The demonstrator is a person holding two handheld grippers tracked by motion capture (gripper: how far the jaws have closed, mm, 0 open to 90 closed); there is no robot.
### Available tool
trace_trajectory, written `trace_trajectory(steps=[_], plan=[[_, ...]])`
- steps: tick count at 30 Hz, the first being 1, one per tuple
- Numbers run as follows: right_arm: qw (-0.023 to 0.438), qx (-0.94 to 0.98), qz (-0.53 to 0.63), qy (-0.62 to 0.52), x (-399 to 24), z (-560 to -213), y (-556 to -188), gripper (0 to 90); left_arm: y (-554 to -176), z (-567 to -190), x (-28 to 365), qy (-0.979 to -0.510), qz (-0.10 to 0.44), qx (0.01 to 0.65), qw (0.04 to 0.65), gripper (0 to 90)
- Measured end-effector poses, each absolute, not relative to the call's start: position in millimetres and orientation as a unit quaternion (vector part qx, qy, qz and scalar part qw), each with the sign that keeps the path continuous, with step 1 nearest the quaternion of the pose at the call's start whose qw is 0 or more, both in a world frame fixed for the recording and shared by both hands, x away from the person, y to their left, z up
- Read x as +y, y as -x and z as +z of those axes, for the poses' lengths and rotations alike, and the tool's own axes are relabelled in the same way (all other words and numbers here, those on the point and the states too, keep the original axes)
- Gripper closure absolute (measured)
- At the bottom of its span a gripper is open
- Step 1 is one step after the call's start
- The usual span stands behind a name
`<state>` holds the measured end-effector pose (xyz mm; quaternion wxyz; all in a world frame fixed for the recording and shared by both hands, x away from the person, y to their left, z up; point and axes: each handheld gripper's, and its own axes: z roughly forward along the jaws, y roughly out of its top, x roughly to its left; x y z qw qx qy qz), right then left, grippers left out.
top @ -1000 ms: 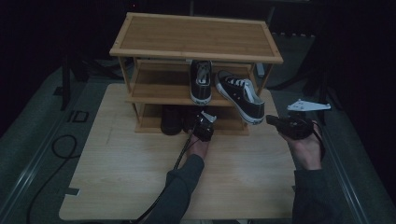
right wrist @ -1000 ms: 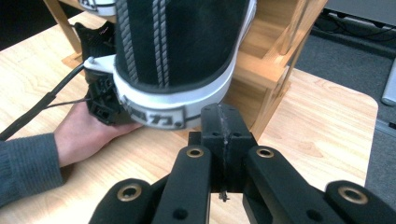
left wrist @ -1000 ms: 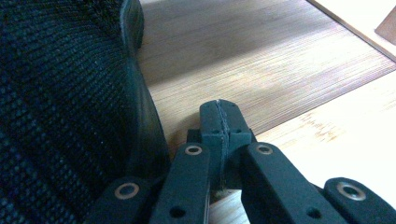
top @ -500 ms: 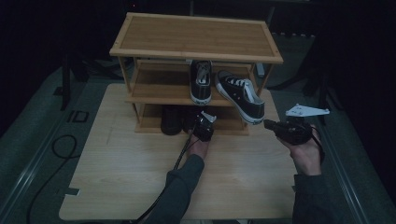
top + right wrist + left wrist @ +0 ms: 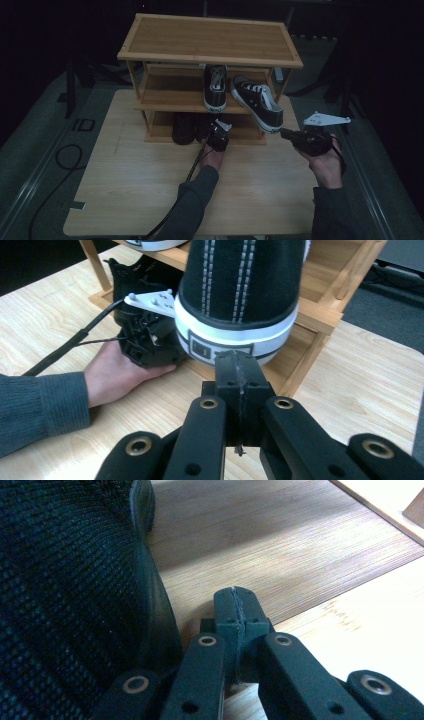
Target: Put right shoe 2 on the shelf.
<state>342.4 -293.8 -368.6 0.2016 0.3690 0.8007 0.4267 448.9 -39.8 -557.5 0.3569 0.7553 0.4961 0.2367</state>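
The surface (image 5: 125,200), a pale wooden board, carried a three-tier bamboo shoe rack (image 5: 210,40) along its far edge. On the rack's middle shelf stood two black canvas sneakers with white rubber soles: one sneaker (image 5: 215,87) sat square near the shelf's middle, and the tilted sneaker (image 5: 257,102) lay askew at the shelf's right end, its heel hanging past the front edge. On the bottom shelf, toward its left half, sat a black mesh shoe (image 5: 183,128), dark and hard to read from above. The right gripper (image 5: 239,371) was pressed together with nothing between its jaws, pointing at the tilted sneaker's heel just beyond its tip, without touching as far as could be told. The left gripper (image 5: 235,611) was likewise pressed together and empty, resting at the bottom shelf's front edge just beside the black mesh shoe's sole. The tilted sneaker looked light, with a soft canvas upper that would crumple under a pinch, while its rubber heel band was stiff and grippy. The firmest hold seemed to be the heel rim, pinching the canvas collar and rubber counter together. A push on the overhanging heel would likely slide it back onto the shelf.
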Motion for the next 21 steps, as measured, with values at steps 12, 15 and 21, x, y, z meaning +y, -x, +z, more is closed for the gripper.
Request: trace_trajectory(steps=[12,15,21], plan=[[0.203,0.798,0.429,-0.371,-293.9,-369.0,-344.3,90.0,-448.9,-557.5,-39.8,-0.755,0.237,0.497,0.357,90.0],[0.201,0.799,0.431,-0.367,-291.5,-368.6,-344.9,90.0,-448.9,-557.6,-39.8,-0.754,0.236,0.498,0.357,90.0],[0.195,0.8,0.435,-0.365,-289.1,-367.4,-347.3,90.0,-448.9,-557.5,-39.7,-0.754,0.236,0.498,0.357,90.0]])
